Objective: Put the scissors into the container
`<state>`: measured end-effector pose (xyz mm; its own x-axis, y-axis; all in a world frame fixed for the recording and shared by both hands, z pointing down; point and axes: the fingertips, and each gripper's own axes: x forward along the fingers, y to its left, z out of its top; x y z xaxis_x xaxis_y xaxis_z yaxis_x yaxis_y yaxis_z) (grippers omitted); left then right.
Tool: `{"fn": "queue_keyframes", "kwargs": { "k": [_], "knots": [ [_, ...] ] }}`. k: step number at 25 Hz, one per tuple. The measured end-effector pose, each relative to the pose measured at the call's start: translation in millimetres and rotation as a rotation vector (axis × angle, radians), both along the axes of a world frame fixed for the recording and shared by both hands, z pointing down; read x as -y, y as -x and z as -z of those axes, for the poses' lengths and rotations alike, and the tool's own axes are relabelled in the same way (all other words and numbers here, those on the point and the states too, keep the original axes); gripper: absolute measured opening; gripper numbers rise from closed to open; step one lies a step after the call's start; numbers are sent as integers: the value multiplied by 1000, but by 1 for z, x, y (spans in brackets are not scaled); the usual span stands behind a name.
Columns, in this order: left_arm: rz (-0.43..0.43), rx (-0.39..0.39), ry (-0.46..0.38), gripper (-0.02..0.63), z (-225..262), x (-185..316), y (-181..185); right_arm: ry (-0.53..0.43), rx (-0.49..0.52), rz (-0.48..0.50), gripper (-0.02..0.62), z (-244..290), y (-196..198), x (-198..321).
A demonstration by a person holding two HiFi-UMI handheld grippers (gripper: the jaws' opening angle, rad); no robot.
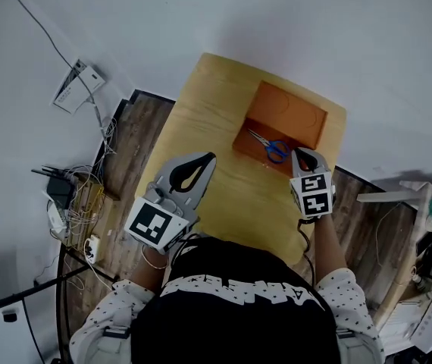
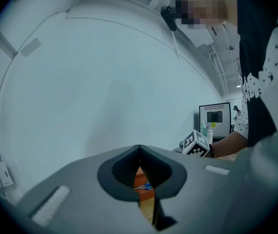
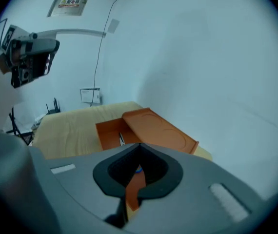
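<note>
White wall behind, wood-plank floor below, and a light wooden worktop with rounded corners. An orange rectangular container sits at the worktop's far right. The blue-handled metal scissors lie inside its lower open section. The right gripper is at the container's near corner, jaws pressed together, nothing between. The left gripper is over the worktop's left side, apart from the container, jaws together, empty.
</note>
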<state>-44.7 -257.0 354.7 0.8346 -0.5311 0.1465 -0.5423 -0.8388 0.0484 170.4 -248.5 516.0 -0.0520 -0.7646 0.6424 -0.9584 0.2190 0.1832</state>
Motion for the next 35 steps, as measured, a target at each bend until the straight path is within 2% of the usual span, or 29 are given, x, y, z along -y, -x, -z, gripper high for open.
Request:
{"fn": "queue_keyframes", "kwargs": {
  "k": [3,11,18,23,35],
  "knots": [
    [-37,-18,-9,-3,1,-2,-9,-78,52,-38,14,24,0,-5],
    [-111,-63,-22,-3,3,-2,-29,-211,99,-84,14,79,-3,-14],
    [-151,-79,-13,-3,3,-2,-40,-238,139,-113,14,96,-5,-25],
    [-170,-77,-12,-3,2,-2,-44,-256,110,-126,13,101,-8,-30],
    [-189,-81,-14,-3,7,-2,-51,-259,144,-138,12,103,-11,-33]
  ]
}}
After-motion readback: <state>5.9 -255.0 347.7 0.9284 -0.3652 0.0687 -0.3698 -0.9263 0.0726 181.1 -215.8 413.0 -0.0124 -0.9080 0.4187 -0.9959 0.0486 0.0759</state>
